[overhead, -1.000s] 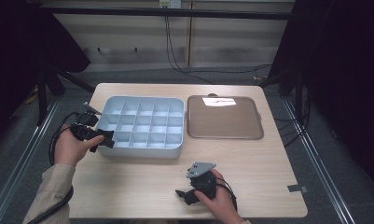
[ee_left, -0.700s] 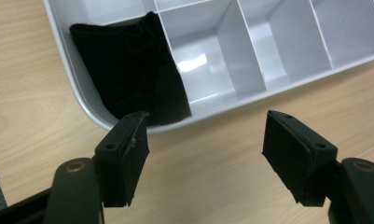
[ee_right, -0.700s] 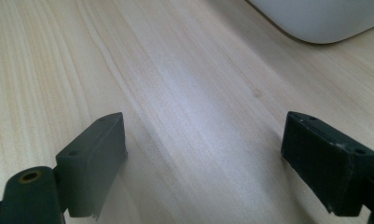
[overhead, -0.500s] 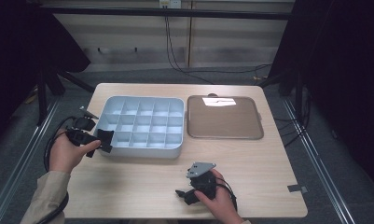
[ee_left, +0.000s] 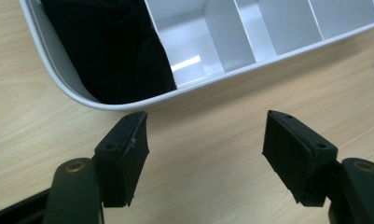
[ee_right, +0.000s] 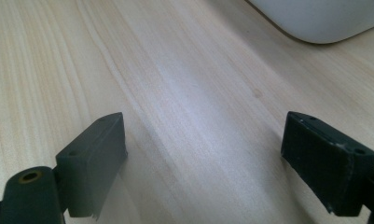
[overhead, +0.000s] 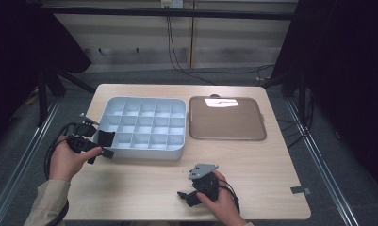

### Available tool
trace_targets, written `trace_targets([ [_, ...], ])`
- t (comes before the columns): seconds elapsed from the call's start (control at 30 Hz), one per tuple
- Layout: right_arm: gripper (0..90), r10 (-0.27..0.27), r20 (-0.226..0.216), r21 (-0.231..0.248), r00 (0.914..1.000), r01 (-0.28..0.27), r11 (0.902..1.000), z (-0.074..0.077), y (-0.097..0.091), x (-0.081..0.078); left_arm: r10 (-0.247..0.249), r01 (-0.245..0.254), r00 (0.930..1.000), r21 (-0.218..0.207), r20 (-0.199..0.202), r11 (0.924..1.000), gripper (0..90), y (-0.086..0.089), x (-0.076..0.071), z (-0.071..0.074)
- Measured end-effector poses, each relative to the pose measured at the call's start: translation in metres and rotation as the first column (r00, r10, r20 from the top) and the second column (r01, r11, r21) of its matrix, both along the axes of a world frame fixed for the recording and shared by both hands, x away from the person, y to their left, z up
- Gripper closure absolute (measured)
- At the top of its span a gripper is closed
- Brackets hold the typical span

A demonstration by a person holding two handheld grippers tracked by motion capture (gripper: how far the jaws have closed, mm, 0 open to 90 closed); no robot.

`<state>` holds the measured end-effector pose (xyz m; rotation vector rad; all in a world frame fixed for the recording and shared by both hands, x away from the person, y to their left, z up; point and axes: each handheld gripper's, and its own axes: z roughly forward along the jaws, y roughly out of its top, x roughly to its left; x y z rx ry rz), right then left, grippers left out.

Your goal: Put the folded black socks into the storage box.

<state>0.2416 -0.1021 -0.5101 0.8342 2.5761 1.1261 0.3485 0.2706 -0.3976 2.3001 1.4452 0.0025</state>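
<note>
Here's the left gripper (overhead: 102, 147), held at the near left corner of the pale blue compartment tray (overhead: 177, 153), and its jaws stand wide apart with nothing between them. In the left gripper view the left gripper (ee_left: 205, 140) hangs over bare wooden table (ee_left: 212, 116), and just ahead of the jaw tips curves the rounded corner of the compartment tray (ee_left: 68, 88). Sitting in that corner compartment is a black cloth (ee_left: 105, 51), bunched up, dark and folded, just beyond the left jaw's tip and clear of both pads. From above, the black cloth (overhead: 106, 138) fills the nearest left cell.

Over to the right gripper (overhead: 186, 197), low on the table (overhead: 271, 179) near the front edge, well apart from the tray. In the right gripper view the right gripper (ee_right: 203, 140) has jaws spread wide too, bare wood grain between them, and a rounded white corner of the tray (ee_right: 320, 21) lies far ahead of the right jaw.

Beside the compartment tray lies a flat brown tray (overhead: 226, 118).
</note>
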Motion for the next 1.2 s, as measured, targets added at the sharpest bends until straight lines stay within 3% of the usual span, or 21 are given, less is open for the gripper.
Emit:
trace_targets([
  [0.27, 13.4, 0.0, 0.0, 0.0, 1.0, 0.0, 1.0, 0.0, 0.0, 0.0, -0.015, 0.015, 0.9999, -0.004, 0.0, 0.9999, 30.7, -0.002, -0.006, -0.012],
  [0.97, 13.4, 0.0, 0.0, 0.0, 1.0, 0.0, 1.0, 0.0, 0.0, 0.0, 0.002, -0.003, 0.9999, -0.047, -0.014, 0.9989, 30.5, 0.002, -0.015, -0.038],
  [1.2, 13.4, 0.0, 0.0, -0.001, 1.0, 0.0, 1.0, 0.0, 0.0, 0.0, -0.008, 0.007, 0.9999, -0.041, -0.008, 0.9991, 30.3, 0.002, -0.018, -0.044],
])
